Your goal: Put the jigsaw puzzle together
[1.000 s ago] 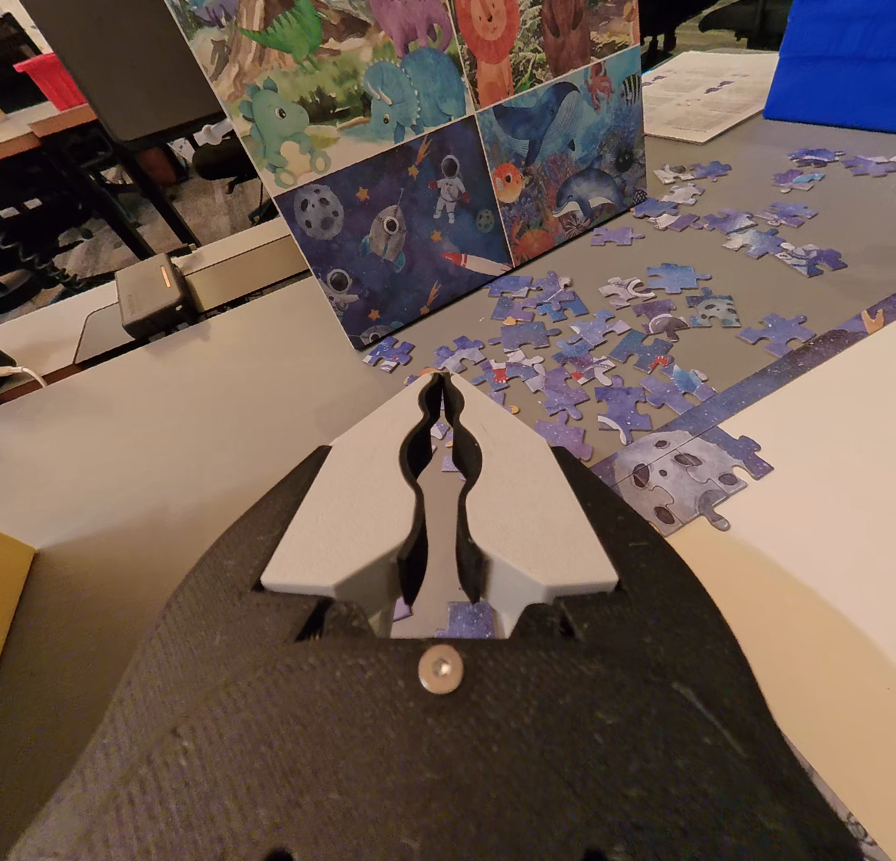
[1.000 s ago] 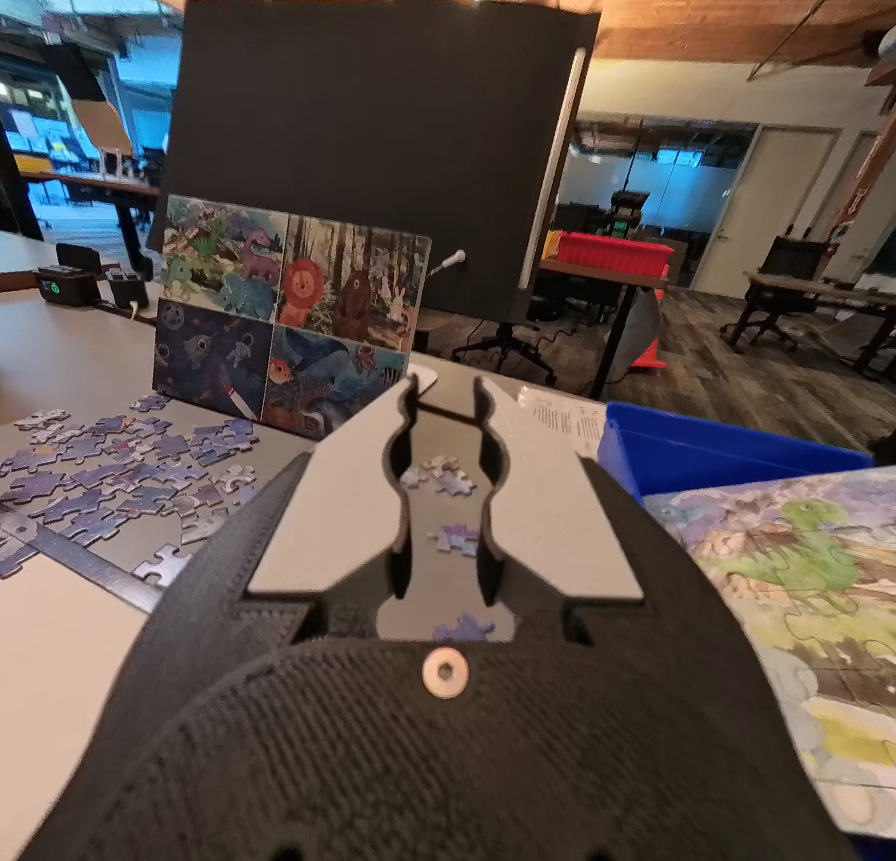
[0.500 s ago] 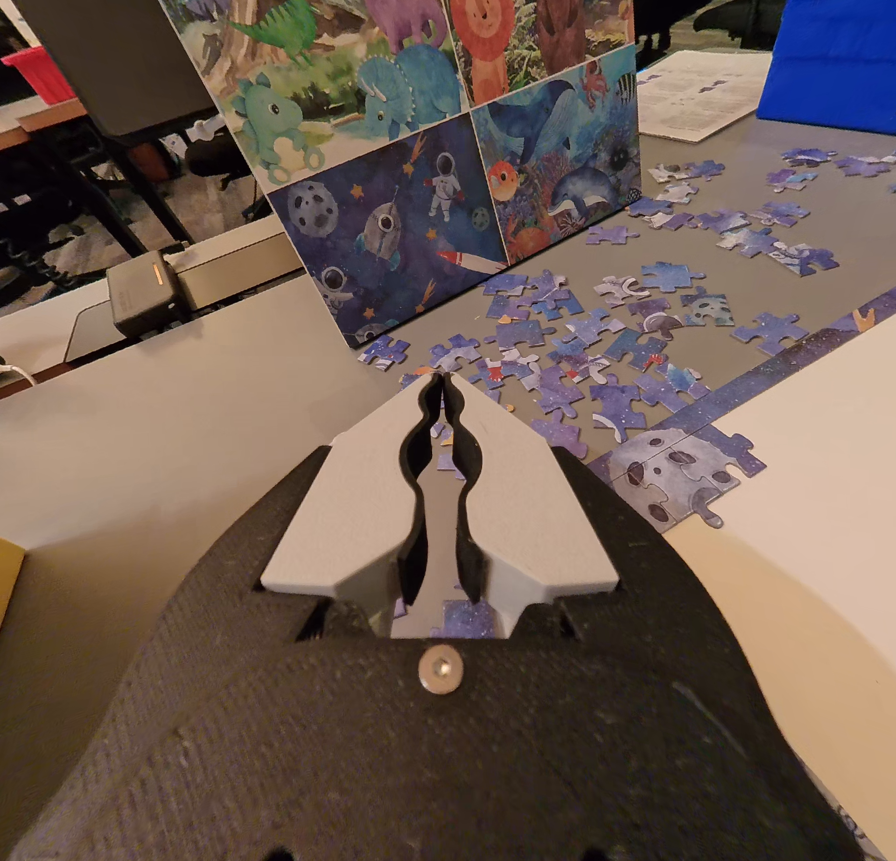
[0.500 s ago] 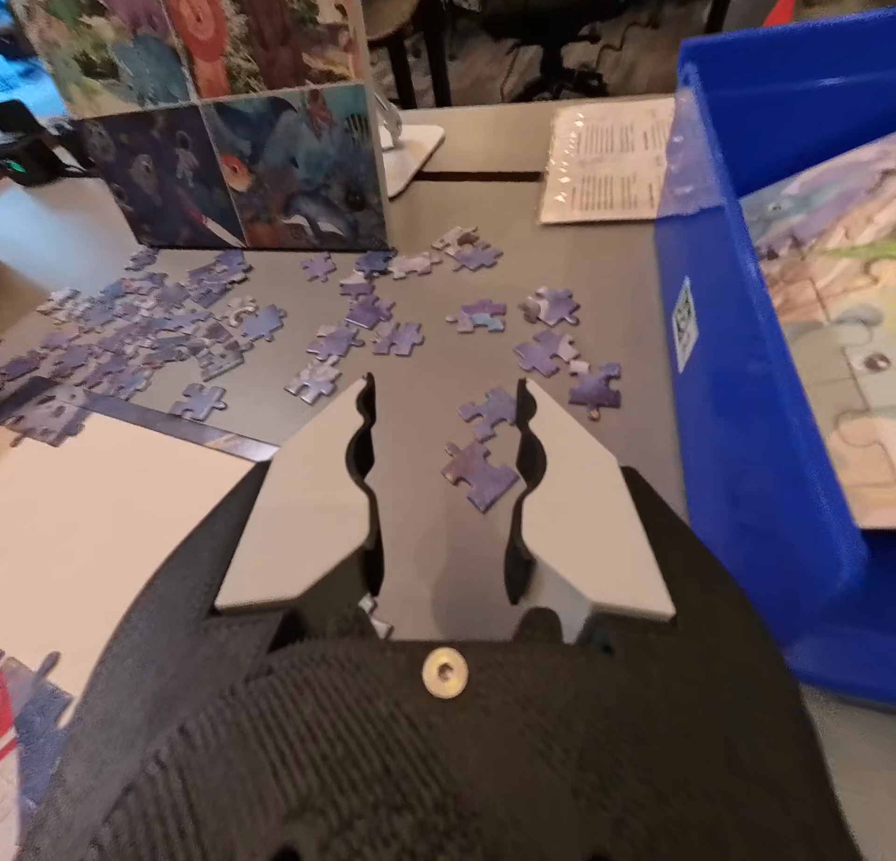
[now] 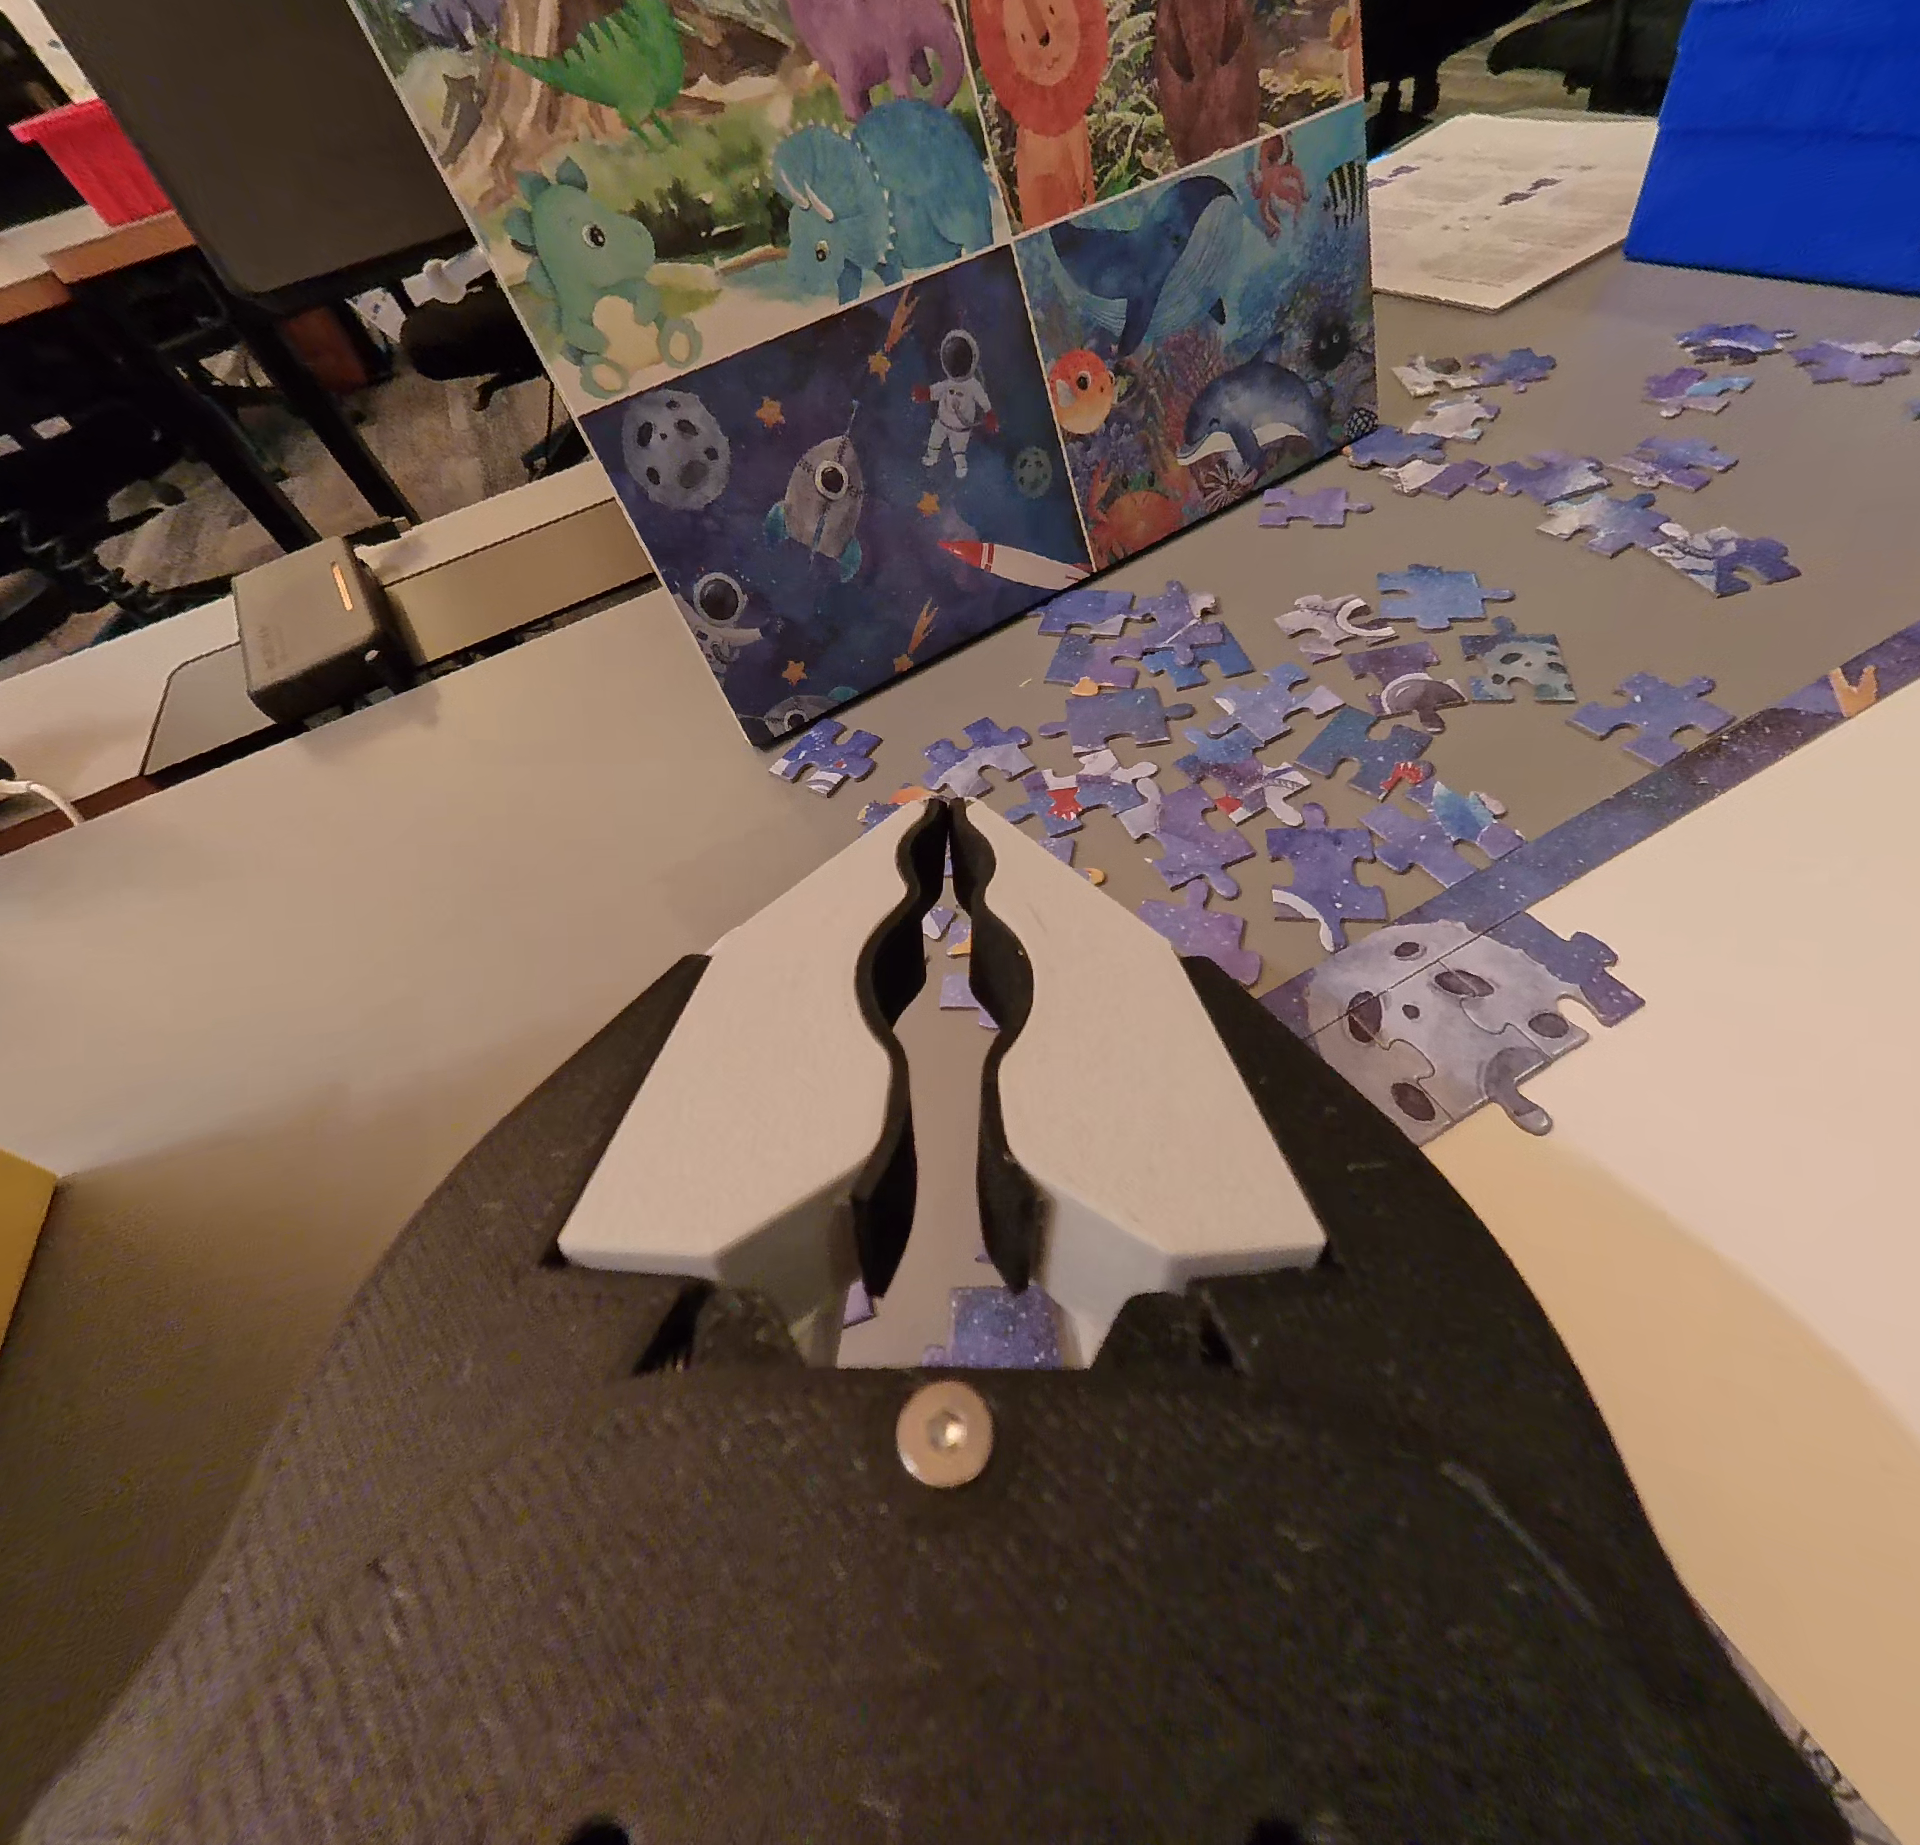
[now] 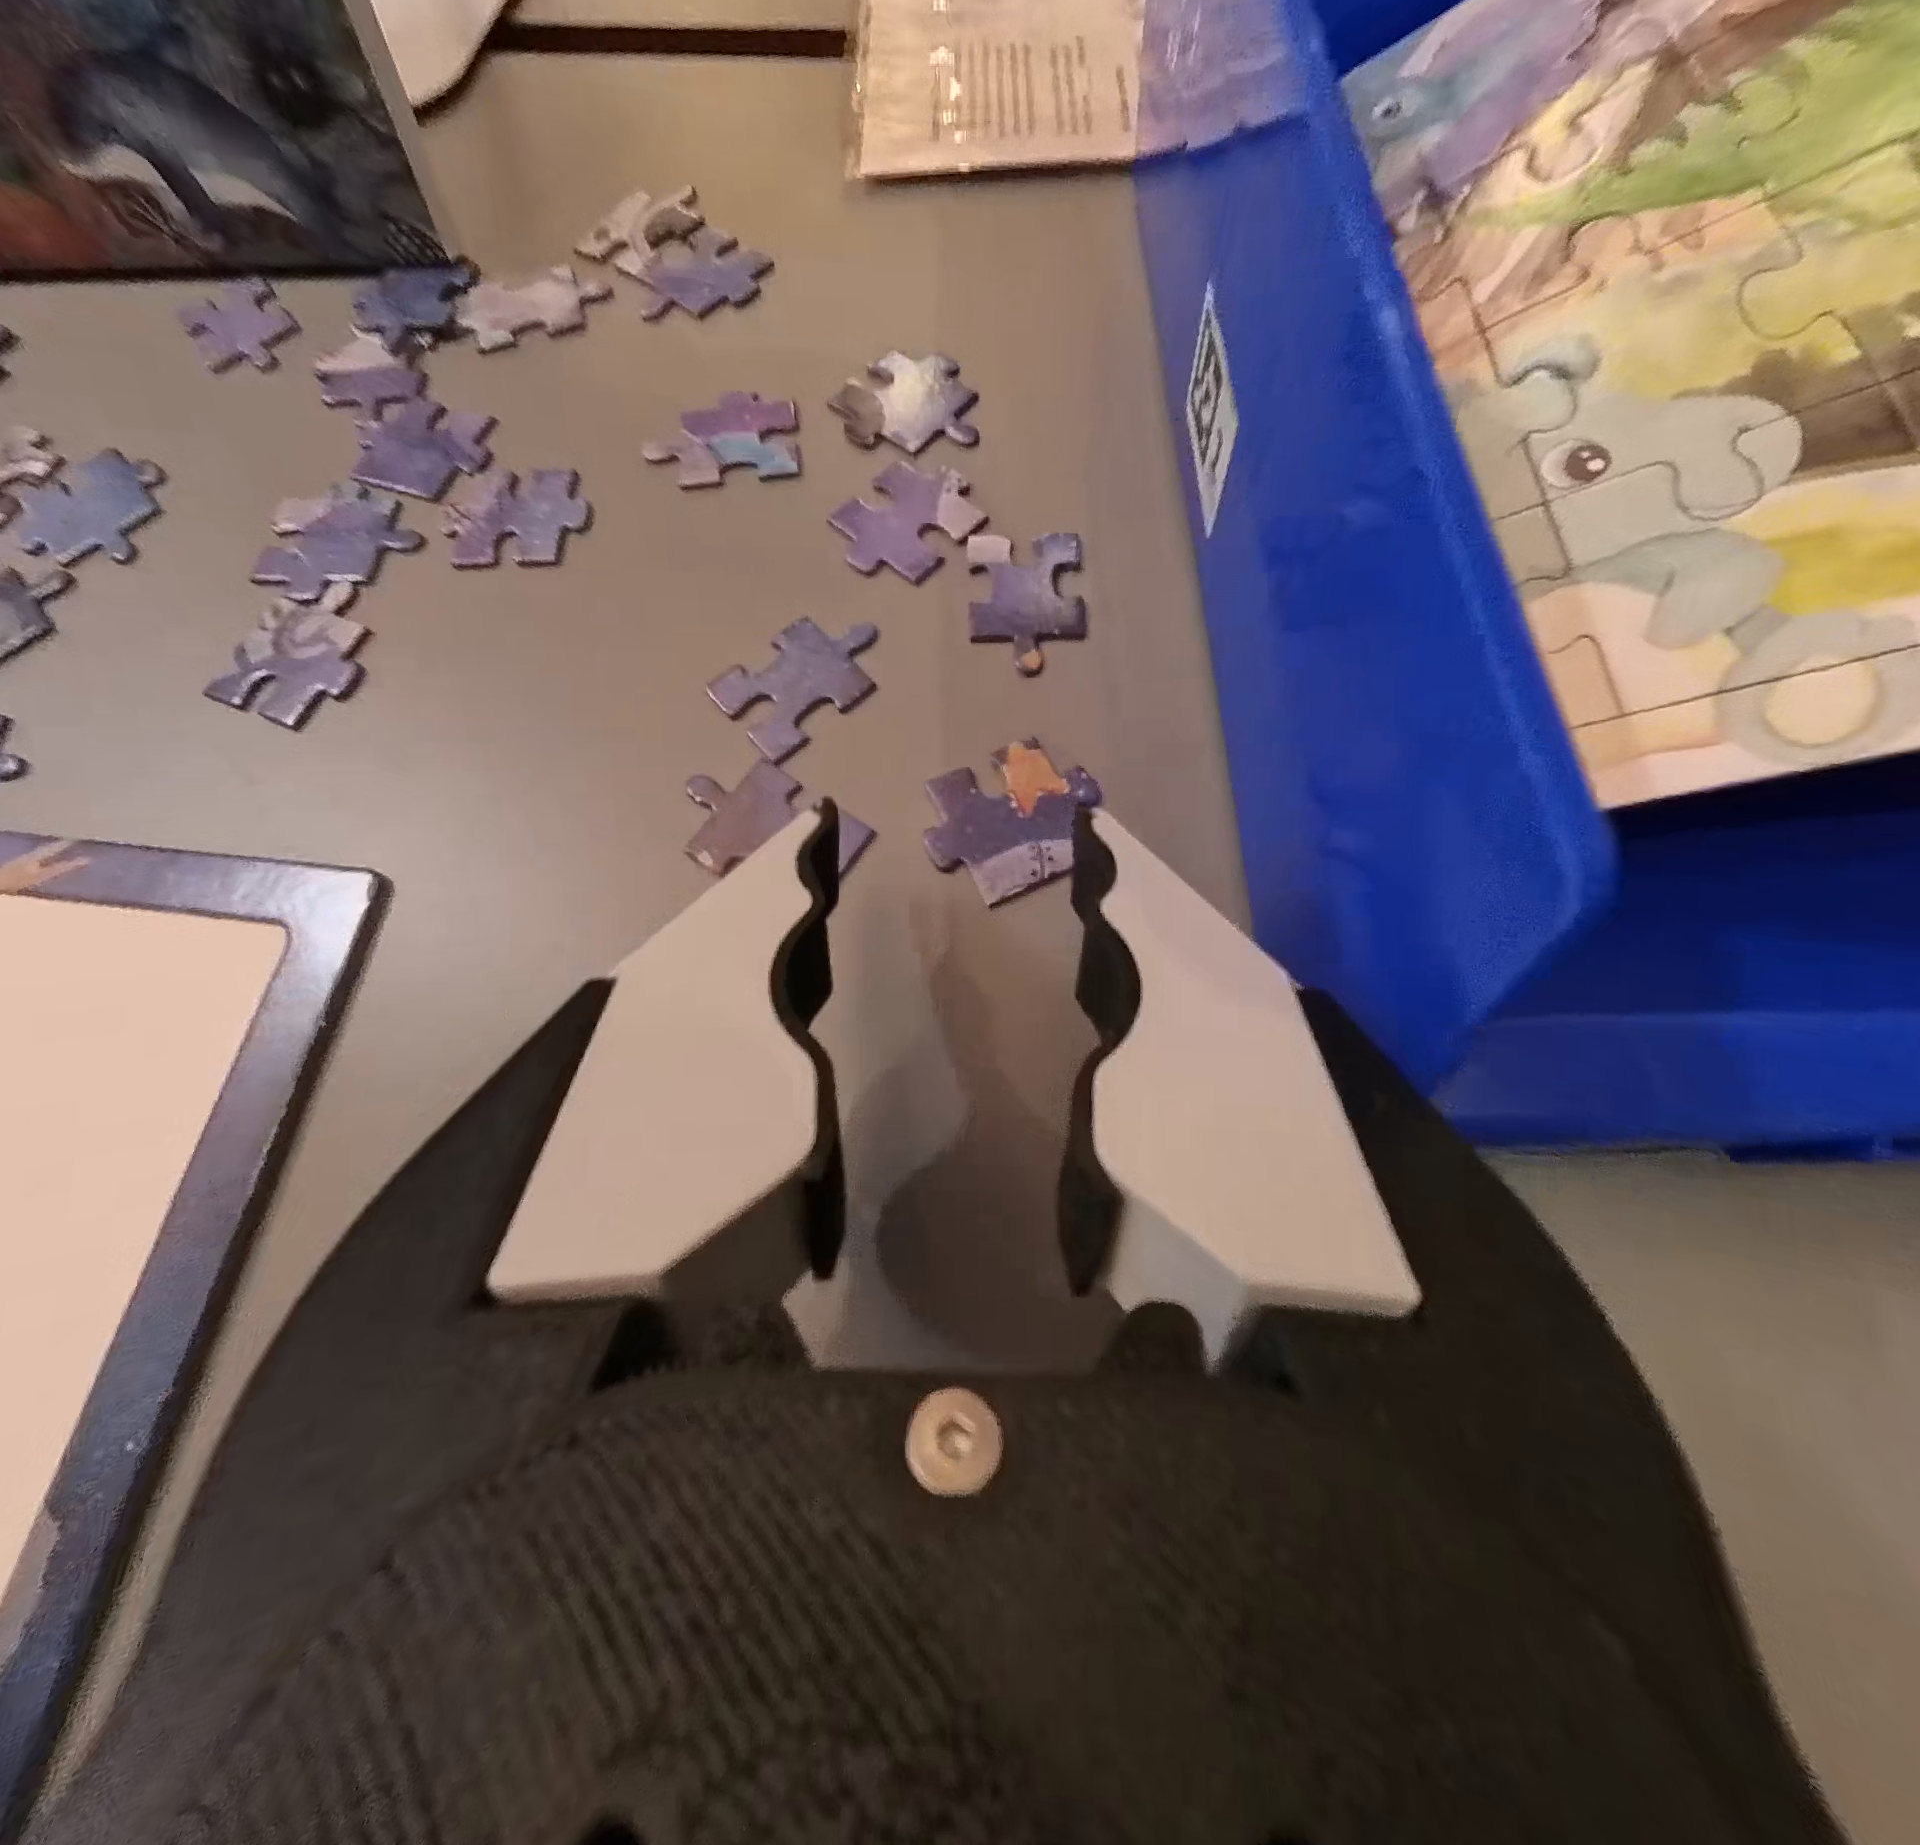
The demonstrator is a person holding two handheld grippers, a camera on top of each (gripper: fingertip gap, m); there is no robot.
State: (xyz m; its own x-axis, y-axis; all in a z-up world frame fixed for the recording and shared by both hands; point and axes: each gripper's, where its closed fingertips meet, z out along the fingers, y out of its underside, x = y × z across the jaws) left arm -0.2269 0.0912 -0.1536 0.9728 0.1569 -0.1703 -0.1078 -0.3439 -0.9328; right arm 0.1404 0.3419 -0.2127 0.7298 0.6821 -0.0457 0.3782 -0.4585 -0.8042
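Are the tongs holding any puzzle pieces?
No. The left tongs are shut with nothing between them. The right tongs are open above the table, near a purple piece.

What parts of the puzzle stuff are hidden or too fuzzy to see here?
- Left wrist view: the closed left gripper covers some loose puzzle pieces beneath it.
- Left wrist view: the picture board is cut off by the top edge.
- Right wrist view: the finished puzzle in the blue bin is blurred and cut off by the right edge.
- Right wrist view: the open right gripper hides part of a purple piece.
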